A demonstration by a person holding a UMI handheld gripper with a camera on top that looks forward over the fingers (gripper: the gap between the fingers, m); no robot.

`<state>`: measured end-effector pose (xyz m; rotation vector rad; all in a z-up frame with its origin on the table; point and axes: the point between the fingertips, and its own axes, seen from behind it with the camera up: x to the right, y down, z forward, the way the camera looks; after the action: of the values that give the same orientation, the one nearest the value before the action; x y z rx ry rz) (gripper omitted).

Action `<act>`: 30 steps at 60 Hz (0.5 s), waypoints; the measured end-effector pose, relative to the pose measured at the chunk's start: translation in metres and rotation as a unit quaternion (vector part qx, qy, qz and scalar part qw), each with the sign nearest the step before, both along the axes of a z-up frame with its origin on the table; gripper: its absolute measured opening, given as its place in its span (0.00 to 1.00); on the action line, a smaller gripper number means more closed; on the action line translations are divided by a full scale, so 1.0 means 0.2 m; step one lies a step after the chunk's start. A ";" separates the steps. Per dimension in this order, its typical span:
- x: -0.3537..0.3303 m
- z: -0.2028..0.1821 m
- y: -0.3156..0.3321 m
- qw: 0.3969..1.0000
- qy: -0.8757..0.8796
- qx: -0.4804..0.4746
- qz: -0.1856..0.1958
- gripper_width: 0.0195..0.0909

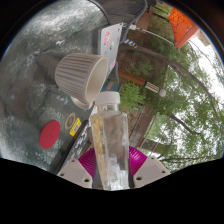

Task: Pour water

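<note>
My gripper (112, 168) is shut on a clear plastic water bottle (109, 135), both magenta pads (88, 163) pressing its sides. The bottle runs forward from between the fingers, and its white cap end (107, 99) reaches the rim of a beige ribbed paper cup (80, 76). The cup appears on its side in this tilted view, its open mouth facing the bottle's top. It rests on a grey marbled stone surface (40, 95). I cannot tell whether water is flowing.
A round red object (50, 132) and a small yellow-and-white item (73, 126) lie on the stone surface beside the fingers. A white packet with red print (108, 40) lies beyond the cup. Trees, greenery and a railing (165, 90) fill the other side.
</note>
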<state>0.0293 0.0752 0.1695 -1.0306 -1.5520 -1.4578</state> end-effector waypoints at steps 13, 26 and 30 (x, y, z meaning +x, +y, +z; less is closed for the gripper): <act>-0.14 0.12 0.10 0.985 -0.167 0.034 0.042 0.30; -0.16 0.14 0.13 0.982 -0.177 0.036 0.048 0.30; -0.17 0.16 0.13 0.986 -0.150 0.038 0.053 0.30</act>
<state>-0.0049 0.1005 0.2014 -0.6947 -1.7173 -1.6401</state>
